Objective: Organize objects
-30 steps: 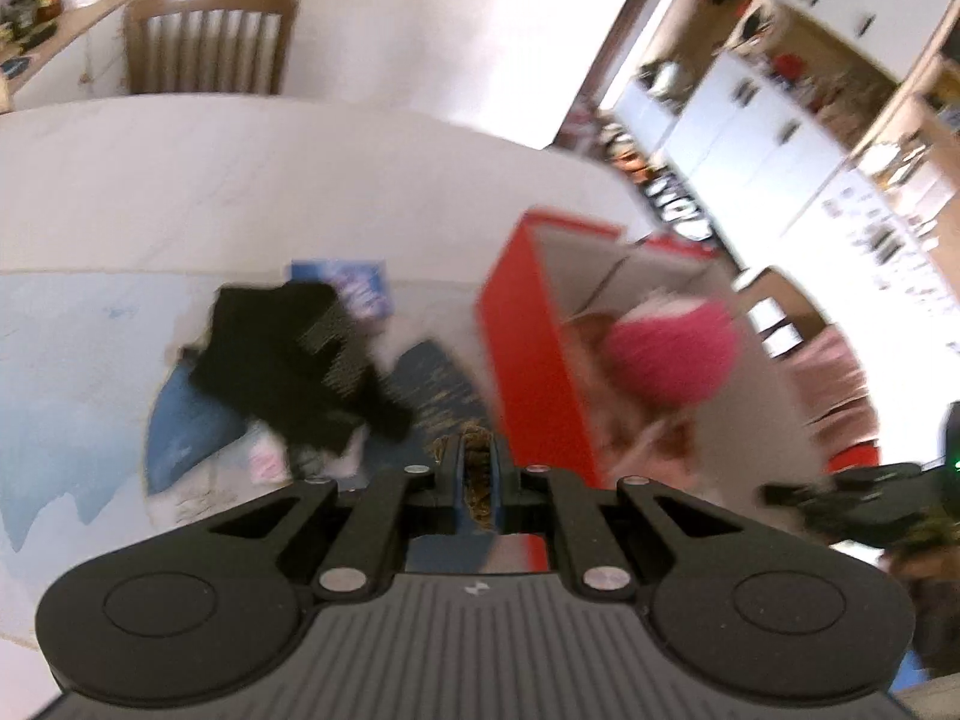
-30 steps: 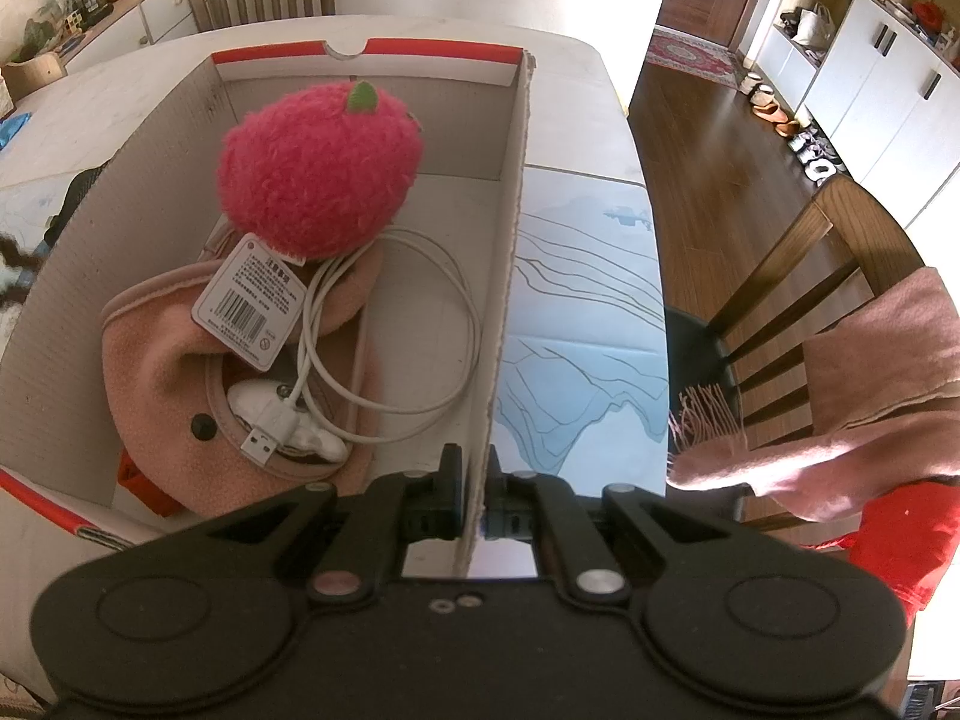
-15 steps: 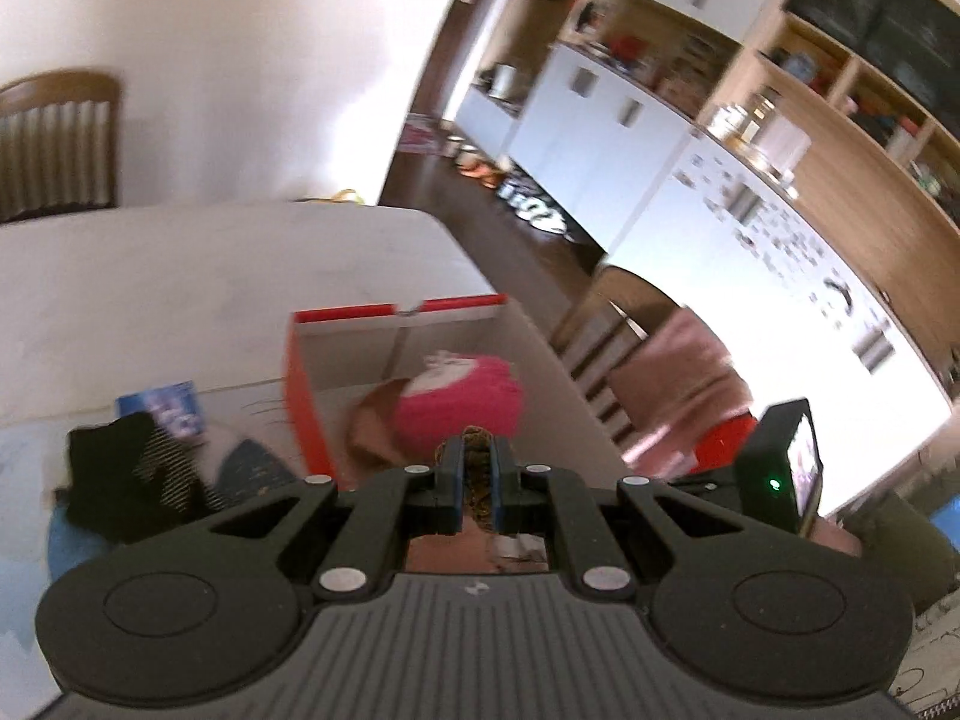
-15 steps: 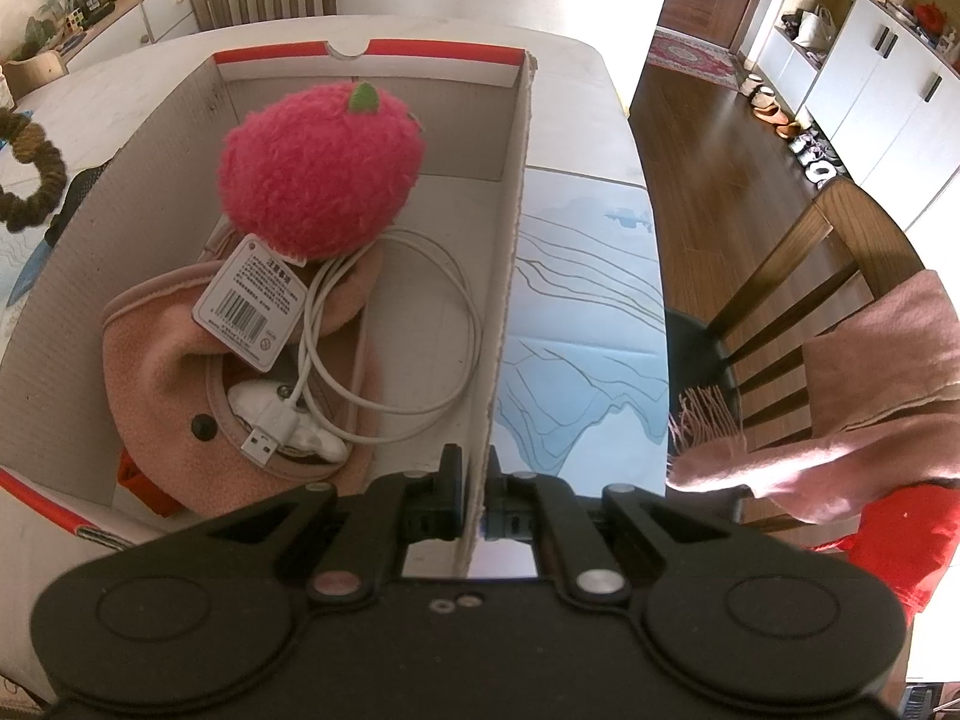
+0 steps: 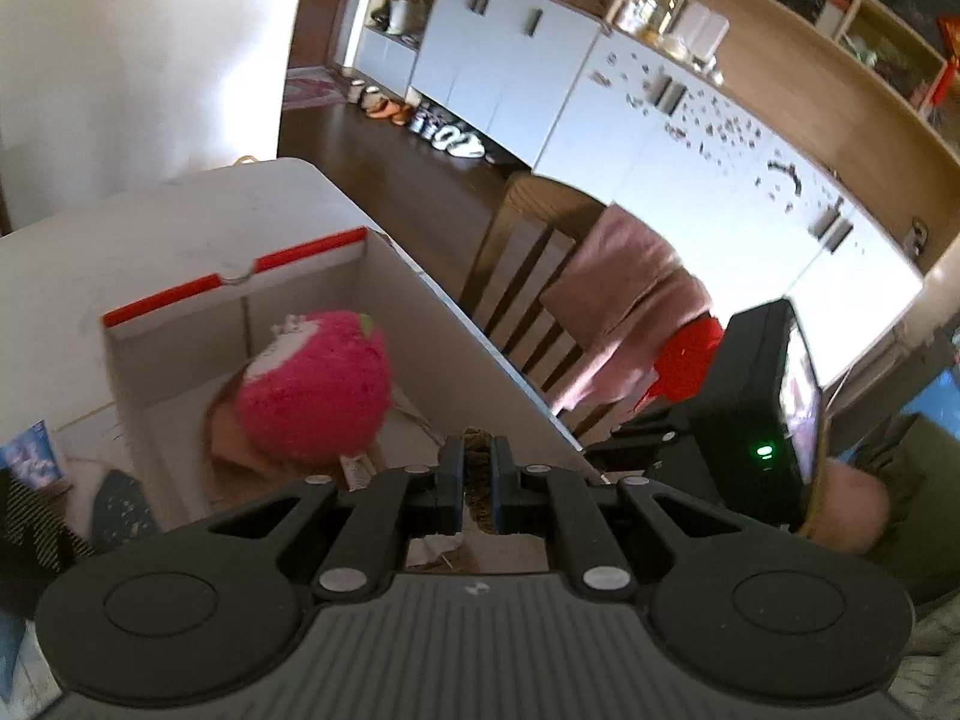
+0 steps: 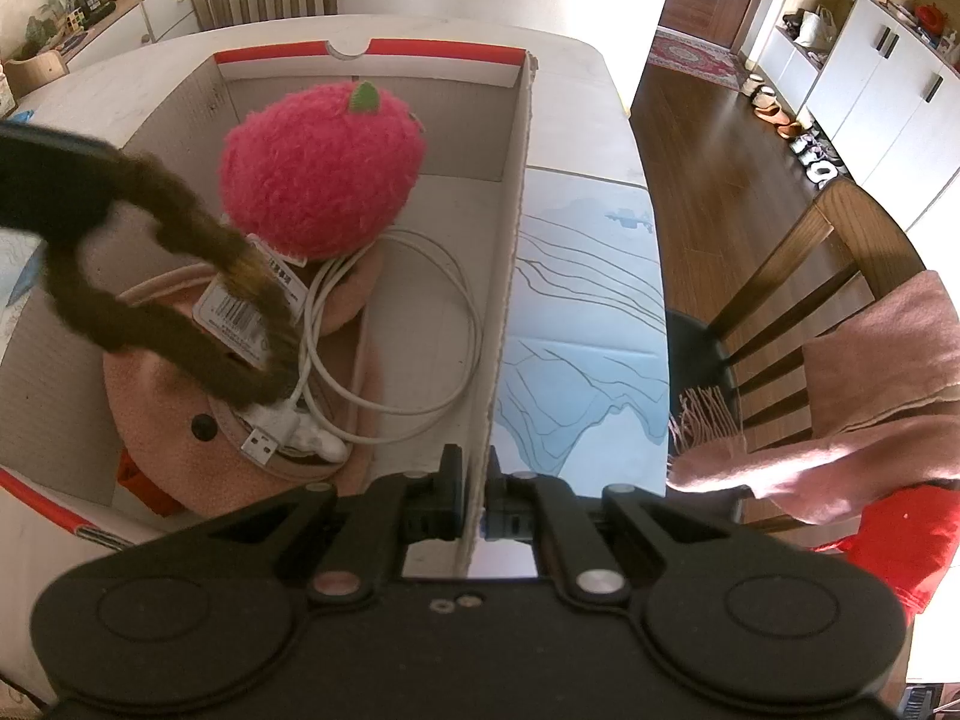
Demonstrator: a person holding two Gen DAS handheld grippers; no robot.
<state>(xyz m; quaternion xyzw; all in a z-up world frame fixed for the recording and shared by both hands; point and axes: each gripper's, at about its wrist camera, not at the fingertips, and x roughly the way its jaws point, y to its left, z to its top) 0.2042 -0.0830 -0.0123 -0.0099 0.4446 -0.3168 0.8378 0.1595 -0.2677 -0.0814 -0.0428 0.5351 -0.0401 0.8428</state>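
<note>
Hair tie: a fuzzy brown loop [image 6: 174, 306] hangs from your left claw [image 5: 477, 468], over the open box and above the things already in it. In the left wrist view only a brown tuft shows between the tips.
Left claw: clamped on the hair tie, jaws nearly together, pointing down into the box. You grip it by one edge, so the rest of the loop dangles free and can drop straight in.
Box: a cardboard box with a red rim [image 6: 420, 51] sits on the white table [image 6: 576, 96]. It is the collecting place for the loose things.
Right claw: your right claw [image 6: 474, 492] is clamped on the box's right-hand wall, one jaw inside and one outside. This likely steadies the box while the other hand loads it.
Inside the box: a pink strawberry plush toy [image 6: 321, 171] at the far end, a peach-coloured hat [image 6: 180, 420] beneath it, and a coiled white cable [image 6: 396, 324] lying on top.
Beside the box: a pale blue placemat [image 6: 576, 324] touches its right wall.
Next step, as a judgement: part the left jaws to let the hair tie fall in.
Beyond: a wooden chair [image 6: 840, 276] draped with a pink scarf [image 6: 870, 372] stands to the right.
</note>
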